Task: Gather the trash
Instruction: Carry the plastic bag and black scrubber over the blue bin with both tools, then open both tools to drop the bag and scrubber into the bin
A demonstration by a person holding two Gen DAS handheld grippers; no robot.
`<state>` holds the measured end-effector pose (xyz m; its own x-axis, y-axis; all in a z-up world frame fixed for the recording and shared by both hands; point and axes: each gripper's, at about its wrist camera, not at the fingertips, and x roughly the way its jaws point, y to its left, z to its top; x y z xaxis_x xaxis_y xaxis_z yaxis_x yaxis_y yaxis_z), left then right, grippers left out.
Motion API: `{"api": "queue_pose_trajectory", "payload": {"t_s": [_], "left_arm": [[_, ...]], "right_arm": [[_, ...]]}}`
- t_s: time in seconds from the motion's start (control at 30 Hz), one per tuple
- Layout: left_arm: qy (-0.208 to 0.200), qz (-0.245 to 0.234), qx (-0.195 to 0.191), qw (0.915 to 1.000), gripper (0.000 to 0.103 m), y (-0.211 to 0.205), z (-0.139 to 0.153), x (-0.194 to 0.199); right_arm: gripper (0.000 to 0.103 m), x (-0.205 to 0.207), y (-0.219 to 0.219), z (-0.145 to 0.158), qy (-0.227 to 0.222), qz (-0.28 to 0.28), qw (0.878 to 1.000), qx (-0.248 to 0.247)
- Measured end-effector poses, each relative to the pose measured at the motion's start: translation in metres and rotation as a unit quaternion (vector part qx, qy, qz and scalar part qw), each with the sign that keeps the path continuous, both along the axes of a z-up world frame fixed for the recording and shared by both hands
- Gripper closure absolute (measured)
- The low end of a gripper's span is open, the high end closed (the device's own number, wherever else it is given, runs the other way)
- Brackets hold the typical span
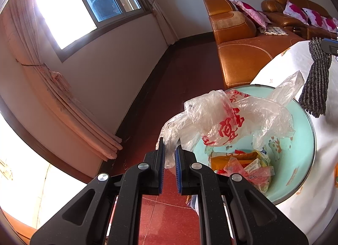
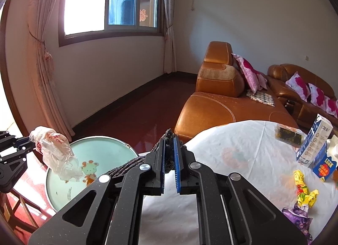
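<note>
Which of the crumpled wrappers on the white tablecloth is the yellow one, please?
The crumpled yellow foil wrapper, lying nearer the blue and white cartons; the crumpled purple wrapper lies below it, toward the picture's bottom edge.

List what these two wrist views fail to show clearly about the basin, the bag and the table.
- Left wrist view: the left hand-held gripper and the clear plastic bag cover part of the wrappers in the mint basin.
- Right wrist view: the purple wrapper is cut off by the frame edge.
- Right wrist view: print on the milk carton is too small to read.
- Right wrist view: the right hand-held gripper hides part of the dark knitted cloth.
</note>
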<state>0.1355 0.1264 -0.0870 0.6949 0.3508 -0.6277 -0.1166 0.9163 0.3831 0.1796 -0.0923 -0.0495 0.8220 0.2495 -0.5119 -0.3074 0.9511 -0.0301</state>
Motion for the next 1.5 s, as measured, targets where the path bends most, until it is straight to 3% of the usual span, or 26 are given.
{"api": "queue_pose_trajectory", "payload": {"t_s": [0.7, 0.77, 0.87, 1.07, 1.5], "left_arm": [[0.004, -0.012, -0.007, 0.9999, 0.091, -0.004, -0.002, -0.001], [0.004, -0.013, -0.005, 0.9999, 0.075, -0.005, -0.002, -0.001], [0.001, -0.015, -0.003, 0.9999, 0.063, -0.006, -0.002, -0.002], [-0.003, -0.012, 0.0, 0.9999, 0.055, -0.005, -0.003, -0.002], [-0.006, -0.009, 0.001, 0.9999, 0.053, -0.003, -0.002, -0.002]], "right_arm": [[0.094, 0.001, 0.016, -0.009, 0.014, 0.031, 0.999, 0.003], [0.093, 0.003, 0.022, -0.013, 0.027, 0.045, 0.999, 0.004], [0.08, 0.003, 0.026, -0.019, 0.038, 0.055, 0.998, 0.001], [0.074, 0.001, 0.027, -0.025, 0.05, 0.056, 0.997, 0.0], [0.07, -0.002, 0.028, -0.025, 0.054, 0.059, 0.997, -0.002]]}}
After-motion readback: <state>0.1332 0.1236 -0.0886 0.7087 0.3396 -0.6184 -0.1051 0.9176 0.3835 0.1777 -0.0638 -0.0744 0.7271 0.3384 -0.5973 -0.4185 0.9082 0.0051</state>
